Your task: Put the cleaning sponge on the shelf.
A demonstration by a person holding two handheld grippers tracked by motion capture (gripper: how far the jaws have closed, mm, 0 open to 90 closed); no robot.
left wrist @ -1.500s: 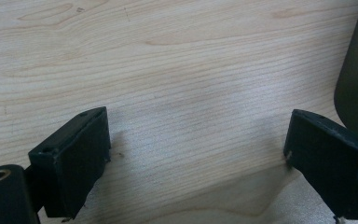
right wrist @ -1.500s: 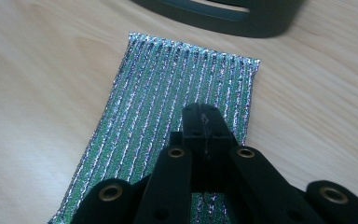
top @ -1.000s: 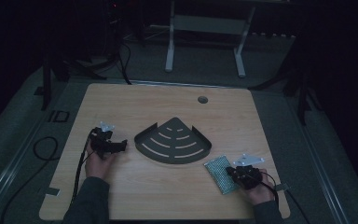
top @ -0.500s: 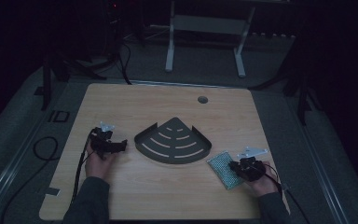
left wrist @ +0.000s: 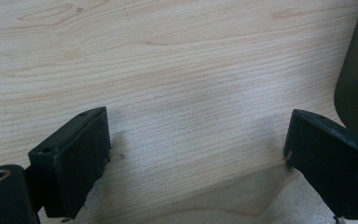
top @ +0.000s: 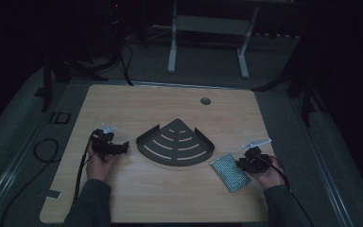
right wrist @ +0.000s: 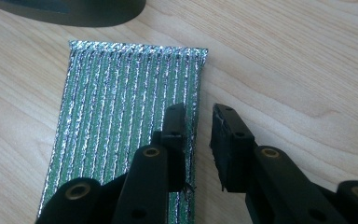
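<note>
One green scouring pad under right tongs, edge between jaws

We see two forearms in dark grey long sleeves, cuffs ending at the wrists. Left gripper: black body w/ a pale grey plate on top & a black cable trailing back along the sleeve. Its jaws are blocky, matte black, w/ a brass-coloured rivet at the base of one. Right gripper: also black, pale grey plate on top, thin cable by the wrist. Its jaw arms are black links w/ brass-ringed pivot holes & small screw holes.
</note>
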